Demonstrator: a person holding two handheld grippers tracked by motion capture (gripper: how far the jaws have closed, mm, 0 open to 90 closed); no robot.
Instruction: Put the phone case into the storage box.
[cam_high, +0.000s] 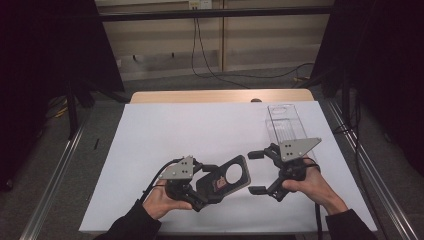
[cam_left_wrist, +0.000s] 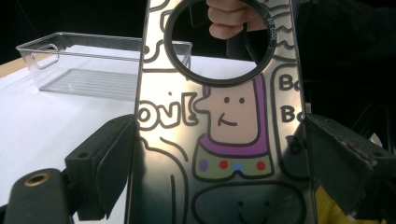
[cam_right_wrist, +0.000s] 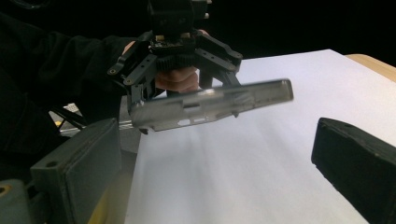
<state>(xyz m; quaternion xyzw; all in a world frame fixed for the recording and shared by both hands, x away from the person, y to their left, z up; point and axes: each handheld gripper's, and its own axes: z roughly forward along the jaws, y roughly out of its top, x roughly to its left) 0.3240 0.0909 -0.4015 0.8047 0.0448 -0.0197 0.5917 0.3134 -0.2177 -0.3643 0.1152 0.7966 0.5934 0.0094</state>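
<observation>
Partly hidden by the left claw (cam_high: 212, 187) clamping it, the phone case (cam_high: 227, 177) faces the empty, wide-open right claw (cam_high: 256, 172).

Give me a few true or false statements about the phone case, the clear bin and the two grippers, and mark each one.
1. The left gripper clamps the phone case. True.
2. The right gripper holds the clear plastic bin. False: its jaws are open and hold nothing.
3. The phone case lies inside the bin. False: it is held apart from the bin.
4. White paper covers the table. True.
</observation>
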